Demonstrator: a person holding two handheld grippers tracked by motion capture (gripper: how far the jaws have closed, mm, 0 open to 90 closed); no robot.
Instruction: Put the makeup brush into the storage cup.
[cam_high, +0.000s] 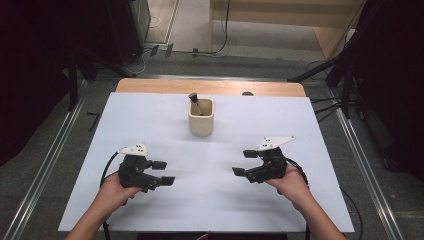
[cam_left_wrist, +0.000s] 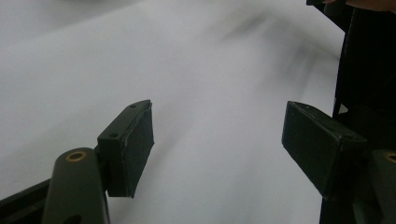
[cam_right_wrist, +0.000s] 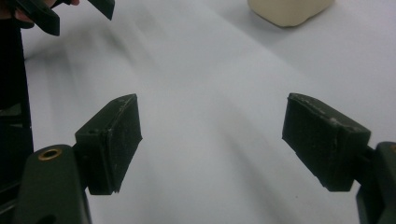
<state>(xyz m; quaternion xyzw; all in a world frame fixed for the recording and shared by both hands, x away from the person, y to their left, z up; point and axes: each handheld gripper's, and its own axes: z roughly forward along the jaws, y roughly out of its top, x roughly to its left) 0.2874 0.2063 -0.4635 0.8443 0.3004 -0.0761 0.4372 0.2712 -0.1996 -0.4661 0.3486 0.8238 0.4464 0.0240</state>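
A white tabletop (cam_high: 210, 200) fills the middle of the frame. At lower left, the left hand-held gripper (cam_high: 164, 172) rests with jaws spread, holding nothing; at lower right, the right hand-held gripper (cam_high: 244, 162) mirrors it, also spread and empty. At upper centre, well apart from both, stands a cream cup (cam_high: 201, 117) with a dark-headed brush (cam_high: 194, 101) leaning inside. This looks like a starting pose; next, one gripper likely reaches forward to the brush.

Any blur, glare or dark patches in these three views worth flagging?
High view: sharp and evenly lit on the white table; cup and brush clear, room edges very dark. Left gripper view: tabletop streaky and soft, left claw sharper, dark patch at right. Right gripper view: same streaking, cup soft and cut off; right claw crisp.
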